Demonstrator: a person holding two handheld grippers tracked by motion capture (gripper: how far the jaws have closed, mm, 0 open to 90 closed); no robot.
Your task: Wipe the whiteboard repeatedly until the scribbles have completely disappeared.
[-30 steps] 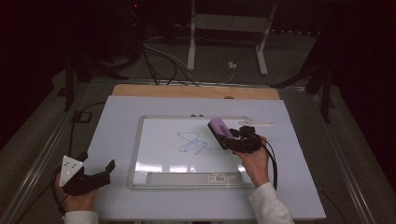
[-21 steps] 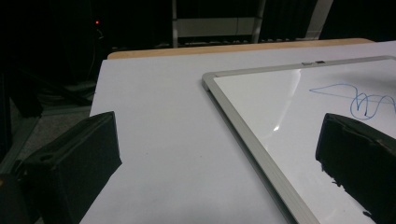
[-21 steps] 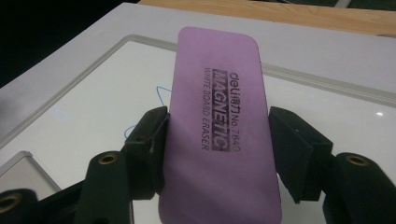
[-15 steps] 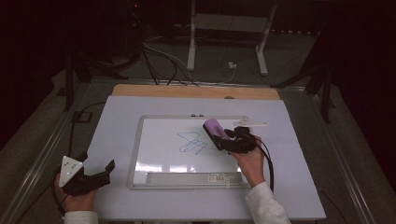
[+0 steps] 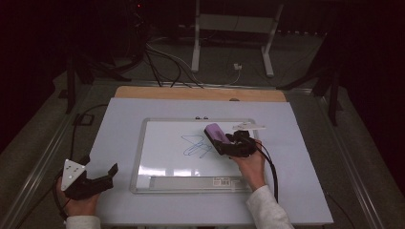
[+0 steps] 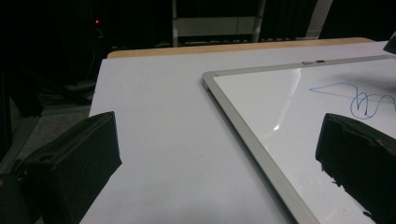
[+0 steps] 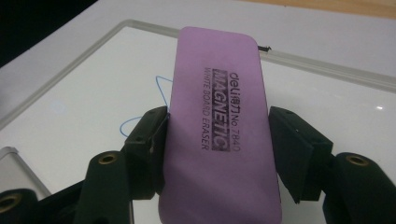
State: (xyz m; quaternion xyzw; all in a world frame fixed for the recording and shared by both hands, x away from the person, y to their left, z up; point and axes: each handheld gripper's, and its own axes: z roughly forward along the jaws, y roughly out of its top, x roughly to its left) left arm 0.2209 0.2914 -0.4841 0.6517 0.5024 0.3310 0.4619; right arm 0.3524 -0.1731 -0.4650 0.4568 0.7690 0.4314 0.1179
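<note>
Right gripper [image 5: 224, 143] clamps the purple eraser [image 7: 217, 126] over the whiteboard [image 5: 162, 162]; the eraser hides part of the blue scribble [image 5: 196, 145]. Left gripper [image 5: 102, 179], jaws apart and empty, rests just off the whiteboard's left edge.

The eraser [image 7: 217, 126] is lilac with dark printed lettering. The whiteboard [image 5: 162, 162] is glossy white, silver-framed, bearing a blue scribble [image 5: 196, 145]. Both tools are black: the right tool [image 5: 220, 142] and the left tool [image 5: 111, 175]. The worktop [image 5: 119, 119] is pale grey-white.
</note>
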